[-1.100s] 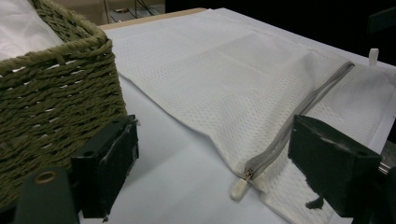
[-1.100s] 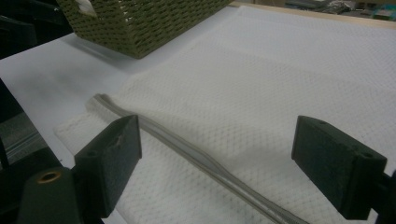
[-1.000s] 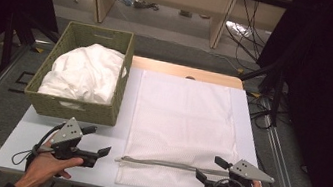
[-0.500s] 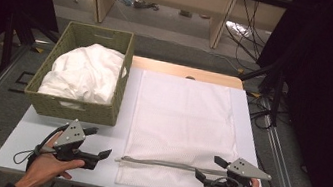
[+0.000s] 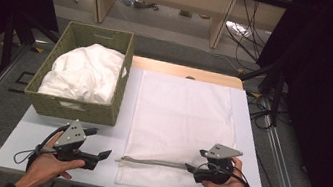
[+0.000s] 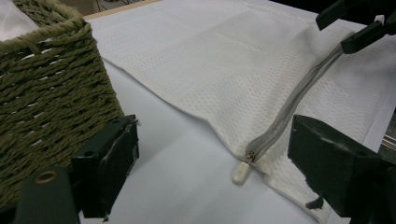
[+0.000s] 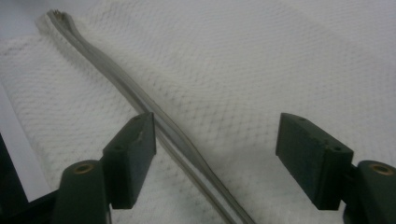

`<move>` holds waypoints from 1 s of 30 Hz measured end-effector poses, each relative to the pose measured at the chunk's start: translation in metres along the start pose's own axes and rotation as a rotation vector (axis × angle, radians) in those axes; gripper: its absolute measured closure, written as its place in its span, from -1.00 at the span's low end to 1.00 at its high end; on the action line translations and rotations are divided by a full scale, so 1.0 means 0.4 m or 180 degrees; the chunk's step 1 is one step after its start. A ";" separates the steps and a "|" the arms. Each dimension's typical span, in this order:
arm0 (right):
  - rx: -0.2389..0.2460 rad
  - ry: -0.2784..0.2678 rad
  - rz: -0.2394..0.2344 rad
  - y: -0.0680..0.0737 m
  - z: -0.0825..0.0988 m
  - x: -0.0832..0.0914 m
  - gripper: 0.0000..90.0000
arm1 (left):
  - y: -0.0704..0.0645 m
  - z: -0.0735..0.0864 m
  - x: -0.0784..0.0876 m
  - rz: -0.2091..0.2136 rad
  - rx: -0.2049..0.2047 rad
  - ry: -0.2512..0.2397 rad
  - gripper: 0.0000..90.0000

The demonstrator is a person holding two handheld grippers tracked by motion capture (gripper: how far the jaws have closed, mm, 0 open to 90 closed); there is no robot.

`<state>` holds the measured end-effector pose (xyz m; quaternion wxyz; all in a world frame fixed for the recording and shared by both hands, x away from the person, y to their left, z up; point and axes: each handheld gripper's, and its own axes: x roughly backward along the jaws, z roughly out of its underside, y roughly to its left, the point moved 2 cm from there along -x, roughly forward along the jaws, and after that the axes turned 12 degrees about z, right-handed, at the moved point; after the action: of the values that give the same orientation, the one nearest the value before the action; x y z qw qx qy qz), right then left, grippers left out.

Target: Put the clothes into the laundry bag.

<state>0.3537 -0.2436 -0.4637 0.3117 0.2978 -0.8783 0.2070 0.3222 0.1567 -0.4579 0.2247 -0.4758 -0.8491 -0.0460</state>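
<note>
A white mesh bag (image 5: pixel 182 126) with a grey zipper (image 5: pixel 153 162) is seen beside an olive woven basket (image 5: pixel 73 107) on a white tabletop (image 5: pixel 48 123).

**White mesh bag lies flat, zipper closed**

The white mesh bag (image 5: pixel 183 121) is spread flat on the tabletop (image 5: pixel 47 128), long side running away from the person, just beside the woven basket (image 5: pixel 76 109). Its grey zipper (image 5: pixel 156 162) runs across the near end, slightly wavy and closed. The white zipper pull (image 6: pixel 241 171) rests at the bag's left edge on the bare tabletop.
</note>
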 end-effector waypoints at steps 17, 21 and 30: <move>0.0613 0.0556 -0.0166 0.006 -0.027 -0.116 0.43 | 0.005 0.006 -0.002 -0.0007 0.0047 0.0038 -0.64; 0.0734 0.0638 -0.0009 -0.019 -0.036 -0.117 0.81 | 0.007 0.007 -0.001 -0.0025 0.0067 0.0056 -0.64; 0.0424 0.0608 0.0052 -0.026 -0.047 -0.115 0.19 | 0.011 0.007 -0.001 -0.0029 0.0024 0.0080 -0.63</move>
<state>0.3975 -0.2228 -0.4790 0.3717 0.2896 -0.8313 0.2949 0.3251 0.1597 -0.4611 0.2370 -0.4705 -0.8485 -0.0498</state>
